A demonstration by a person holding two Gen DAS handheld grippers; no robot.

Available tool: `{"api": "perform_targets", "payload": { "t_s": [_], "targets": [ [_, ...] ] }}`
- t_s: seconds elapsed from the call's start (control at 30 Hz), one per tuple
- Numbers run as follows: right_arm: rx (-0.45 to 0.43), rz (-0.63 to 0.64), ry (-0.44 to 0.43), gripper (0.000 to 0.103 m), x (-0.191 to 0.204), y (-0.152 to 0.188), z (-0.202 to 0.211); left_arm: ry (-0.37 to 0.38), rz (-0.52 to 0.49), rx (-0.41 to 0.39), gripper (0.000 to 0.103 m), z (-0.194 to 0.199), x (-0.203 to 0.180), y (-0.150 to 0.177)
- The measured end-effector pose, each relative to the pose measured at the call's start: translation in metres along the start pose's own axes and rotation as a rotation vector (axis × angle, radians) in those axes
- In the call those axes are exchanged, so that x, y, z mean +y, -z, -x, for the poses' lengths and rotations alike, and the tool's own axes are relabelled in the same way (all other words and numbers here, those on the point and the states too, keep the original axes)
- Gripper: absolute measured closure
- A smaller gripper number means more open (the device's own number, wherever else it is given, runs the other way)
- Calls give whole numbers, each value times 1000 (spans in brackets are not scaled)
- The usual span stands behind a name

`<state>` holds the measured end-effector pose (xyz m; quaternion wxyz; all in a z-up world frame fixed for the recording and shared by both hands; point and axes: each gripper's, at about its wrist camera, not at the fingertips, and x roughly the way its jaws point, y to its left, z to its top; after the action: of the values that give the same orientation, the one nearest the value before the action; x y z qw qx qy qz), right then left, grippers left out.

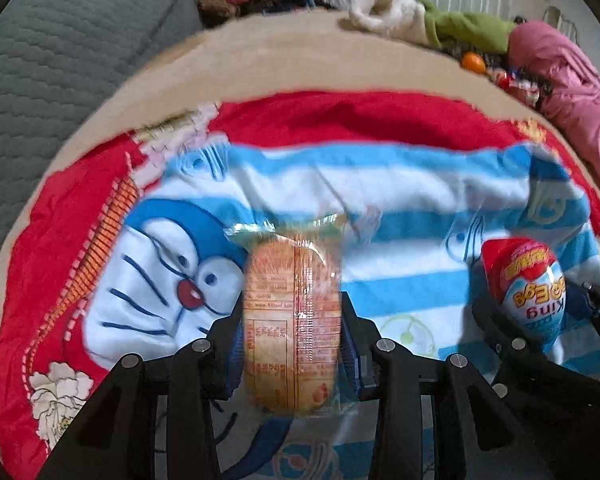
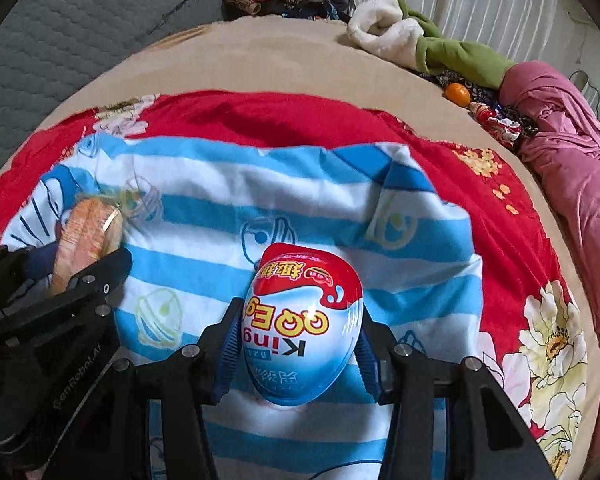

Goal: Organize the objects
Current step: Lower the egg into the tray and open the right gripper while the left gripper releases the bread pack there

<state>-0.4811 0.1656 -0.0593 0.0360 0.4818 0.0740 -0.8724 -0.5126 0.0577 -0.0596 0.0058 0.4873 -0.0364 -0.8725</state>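
The wrapped snack cake (image 1: 292,320) is clamped in the left gripper (image 1: 292,312) jaws, and the toy egg (image 2: 302,328) in the right gripper (image 2: 300,340) jaws, both above the blue striped cloth (image 2: 228,184) on a red blanket (image 2: 260,114).

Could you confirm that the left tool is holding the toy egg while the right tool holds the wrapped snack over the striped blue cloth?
The items are swapped. In the left wrist view the left tool grips the wrapped snack; in the right wrist view the right tool grips the toy egg. Both are over the striped blue cloth.
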Motion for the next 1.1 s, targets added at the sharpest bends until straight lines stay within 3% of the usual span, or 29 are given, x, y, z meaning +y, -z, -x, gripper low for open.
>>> {"api": "perform_targets", "payload": {
  "t_s": [0.3, 0.37, 0.53, 0.57, 0.77, 1.1],
  "targets": [
    [20, -5, -3, 52, 0, 0, -4, 0, 7, -3, 60, 1, 0, 1],
    [21, -7, -3, 52, 0, 0, -4, -8, 16, -1, 53, 1, 2, 1],
    [20, -20, 5, 52, -1, 0, 2, -5, 27, -5, 48, 6, 7, 2],
    [19, -23, 5, 52, -2, -1, 4, -3, 31, -7, 42, 8, 8, 2],
    [-20, -32, 6, 39, -5, -3, 24, -17, 31, -18, 29, 25, 14, 3],
    [-38, -56, -22, 35, -12, 6, 54, -12, 27, 8, 27, 51, 23, 12]
  ]
}}
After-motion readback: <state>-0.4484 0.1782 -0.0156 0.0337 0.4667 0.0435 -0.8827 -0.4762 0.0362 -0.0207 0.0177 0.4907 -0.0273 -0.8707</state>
